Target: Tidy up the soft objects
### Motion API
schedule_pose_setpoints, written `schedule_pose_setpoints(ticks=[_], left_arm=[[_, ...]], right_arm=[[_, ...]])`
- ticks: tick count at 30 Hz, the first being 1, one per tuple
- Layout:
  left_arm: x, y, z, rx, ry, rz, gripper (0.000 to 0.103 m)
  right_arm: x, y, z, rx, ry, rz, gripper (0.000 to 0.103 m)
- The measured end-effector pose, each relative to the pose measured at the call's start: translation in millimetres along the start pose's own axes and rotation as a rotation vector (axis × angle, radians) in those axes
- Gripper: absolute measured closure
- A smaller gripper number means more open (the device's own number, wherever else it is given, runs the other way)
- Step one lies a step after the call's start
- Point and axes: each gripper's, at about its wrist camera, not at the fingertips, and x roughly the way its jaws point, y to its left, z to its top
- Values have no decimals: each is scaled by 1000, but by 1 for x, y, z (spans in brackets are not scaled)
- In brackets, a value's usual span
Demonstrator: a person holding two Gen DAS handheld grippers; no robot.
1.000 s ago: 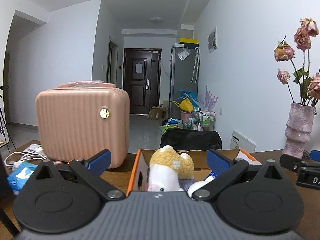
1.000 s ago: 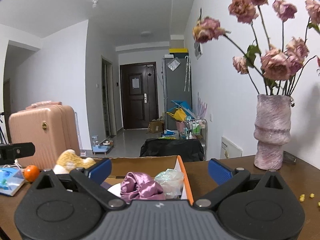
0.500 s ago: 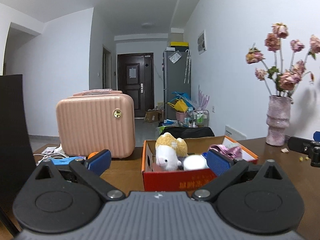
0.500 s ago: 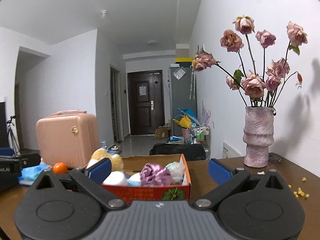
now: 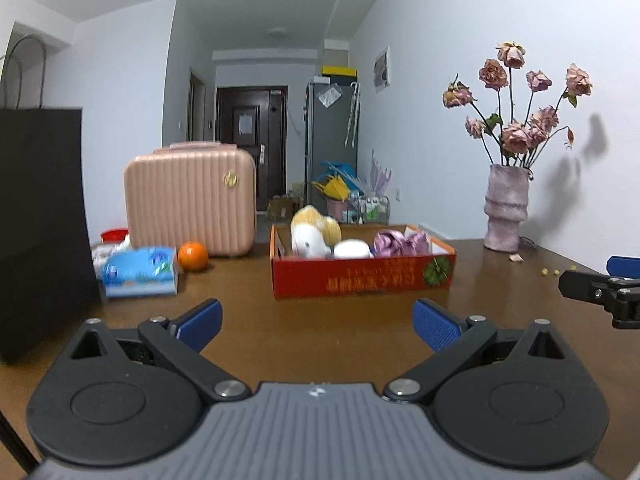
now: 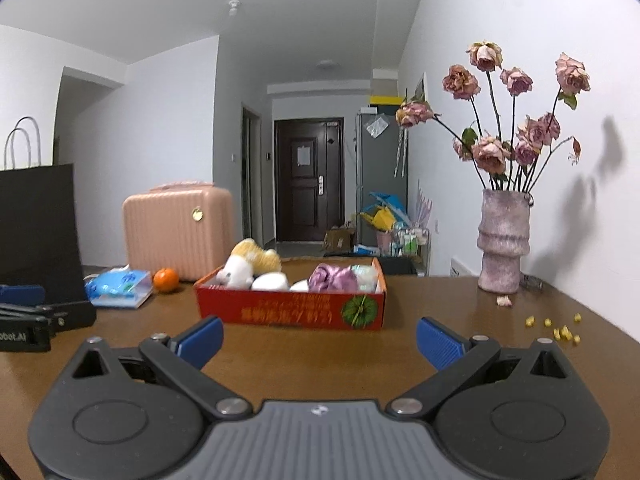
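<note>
Left gripper (image 5: 316,322) level, jaws spread wide (nothing between them); right gripper (image 6: 318,338) likewise, alongside it.

the room was evenly and fairly brightly lit, with no glare. dried flowers (image 6: 516,120) cast soft grey shadows on the white wall (image 6: 560,20). fisheye curvature bent the edges, corners vignetted black, and the left view looked slightly blurred.
</note>
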Motion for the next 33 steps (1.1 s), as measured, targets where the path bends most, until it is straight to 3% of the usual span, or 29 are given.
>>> schedule_pose_setpoints(ticks=[13, 33], left_arm=[[-43, 7, -28, -31, 32, -17, 0], [-50, 2, -30, -33, 31, -28, 0]], right_arm=[[-50, 23, -24, 10, 65, -49, 0], [-58, 27, -29, 18, 86, -37, 0]])
